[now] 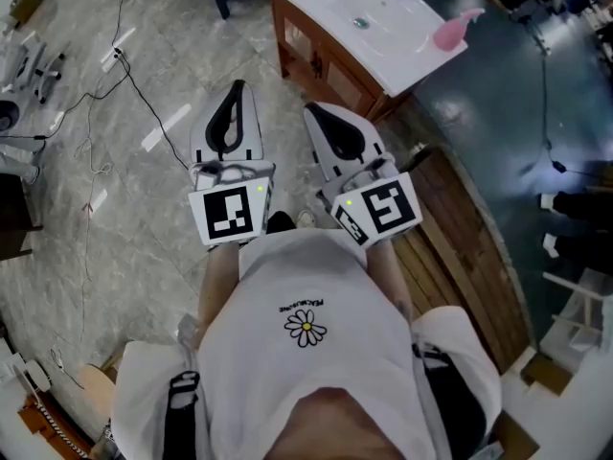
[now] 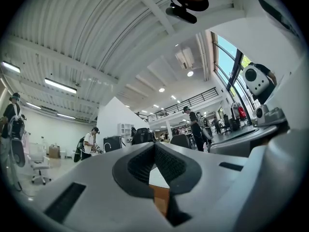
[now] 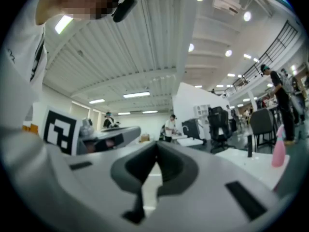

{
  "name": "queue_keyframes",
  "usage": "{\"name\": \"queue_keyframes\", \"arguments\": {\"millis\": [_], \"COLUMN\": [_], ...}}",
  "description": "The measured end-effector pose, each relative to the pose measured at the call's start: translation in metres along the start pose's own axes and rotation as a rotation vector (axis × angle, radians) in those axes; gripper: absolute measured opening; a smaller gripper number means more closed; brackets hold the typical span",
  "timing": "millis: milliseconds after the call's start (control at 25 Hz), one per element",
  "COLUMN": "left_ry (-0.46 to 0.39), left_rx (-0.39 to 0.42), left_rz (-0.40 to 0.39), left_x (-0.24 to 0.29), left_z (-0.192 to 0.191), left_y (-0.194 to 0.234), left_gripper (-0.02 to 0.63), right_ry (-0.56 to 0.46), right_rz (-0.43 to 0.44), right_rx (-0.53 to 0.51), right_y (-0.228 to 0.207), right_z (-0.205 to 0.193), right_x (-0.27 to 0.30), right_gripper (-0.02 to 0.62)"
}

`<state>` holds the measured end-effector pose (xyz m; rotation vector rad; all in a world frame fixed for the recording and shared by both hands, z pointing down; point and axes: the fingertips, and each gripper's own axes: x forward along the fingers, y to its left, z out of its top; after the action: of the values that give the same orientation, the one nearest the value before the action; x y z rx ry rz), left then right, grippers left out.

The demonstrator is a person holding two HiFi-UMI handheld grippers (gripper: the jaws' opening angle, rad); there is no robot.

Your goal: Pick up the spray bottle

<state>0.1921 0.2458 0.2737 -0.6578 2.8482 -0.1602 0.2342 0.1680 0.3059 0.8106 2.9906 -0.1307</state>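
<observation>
Left hand-held gripper (image 1: 237, 90): jaws together, nothing between them, held out in front of the person's white T-shirt (image 1: 316, 295) over the grey stone-pattern floor (image 1: 144, 84). Right hand-held gripper (image 1: 315, 114): just beside it, jaws also together and empty. Pink plastic spray bottle (image 1: 450, 29): stands further right, near the edge of the white-topped wooden bench (image 1: 402, 56), well apart from both grippers.
</observation>
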Motion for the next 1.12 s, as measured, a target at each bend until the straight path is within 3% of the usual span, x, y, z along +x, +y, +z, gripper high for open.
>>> {"name": "queue_keyframes", "arguments": {"millis": [440,920,1120], "left_ry": [0.013,-0.027,-0.01], "left_rx": [-0.04,-0.065,-0.047], "left_rz": [0.053,-0.047,-0.073], "left_x": [0.017,0.072,0.092], "left_z": [-0.01,-0.012,-0.026], "left_y": [0.018,0.004,0.006], "left_gripper": [0.02,0.02,0.02], "right_ry": [0.017,0.017,0.035], "right_rz": [-0.042,-0.115,-0.105], "right_rx": [0.037,0.049,0.059], "right_y": [-0.026,-0.065,-0.074], "right_z": [-0.01,-0.011,-0.022], "right_x": [-0.004,0.002,0.023], "right_gripper": [0.029,0.029,0.029]}}
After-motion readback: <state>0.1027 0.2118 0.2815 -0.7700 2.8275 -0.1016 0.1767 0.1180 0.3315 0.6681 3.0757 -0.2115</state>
